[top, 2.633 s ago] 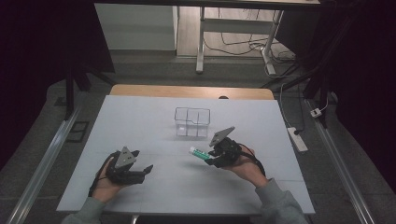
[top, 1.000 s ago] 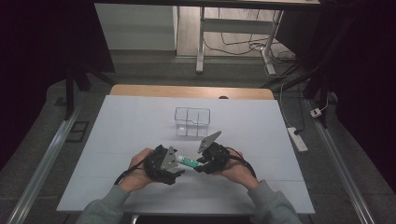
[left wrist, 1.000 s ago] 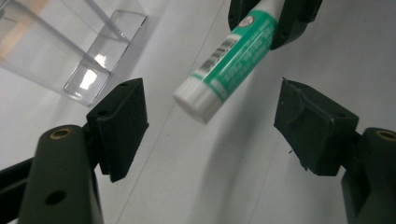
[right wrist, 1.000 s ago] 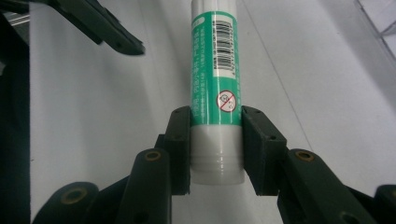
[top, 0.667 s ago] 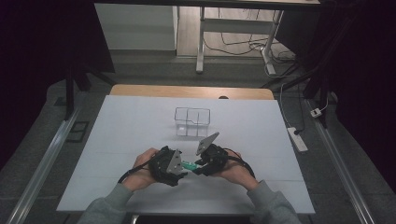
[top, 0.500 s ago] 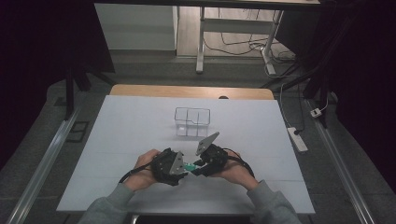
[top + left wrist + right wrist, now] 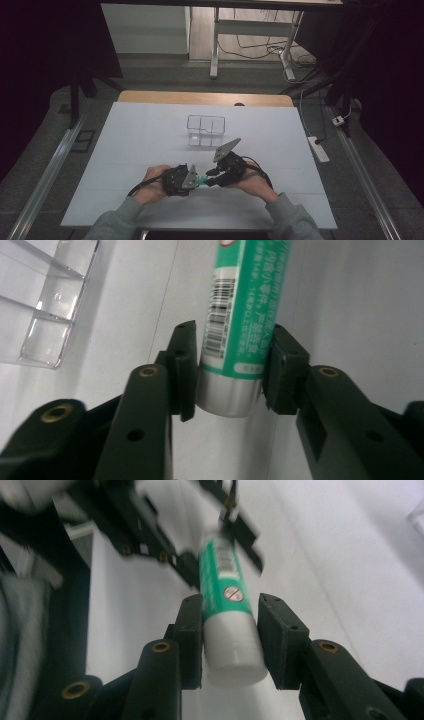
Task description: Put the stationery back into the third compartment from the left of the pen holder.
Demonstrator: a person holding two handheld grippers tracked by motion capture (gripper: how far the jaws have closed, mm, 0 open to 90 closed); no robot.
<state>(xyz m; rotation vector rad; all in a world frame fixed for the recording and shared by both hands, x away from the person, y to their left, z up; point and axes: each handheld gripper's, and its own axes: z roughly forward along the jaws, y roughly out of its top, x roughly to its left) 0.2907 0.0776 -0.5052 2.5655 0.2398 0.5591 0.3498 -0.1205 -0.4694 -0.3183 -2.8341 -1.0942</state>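
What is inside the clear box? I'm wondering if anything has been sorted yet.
Through the clear box's walls the high view shows only white table; its compartments look empty. The green tube is outside it, gripped at both ends by the two tools.

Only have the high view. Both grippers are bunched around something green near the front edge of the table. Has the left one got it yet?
Observer: Yes. The left gripper has just been closing, and its fingers now press both sides of the green tube, just where the label meets the silver end.
Operator: And the right?
Observer: The right gripper clamps the opposite end, on the white cap.
Operator: Any markings?
Observer: A barcode runs along the label, just above the left gripper's fingers.
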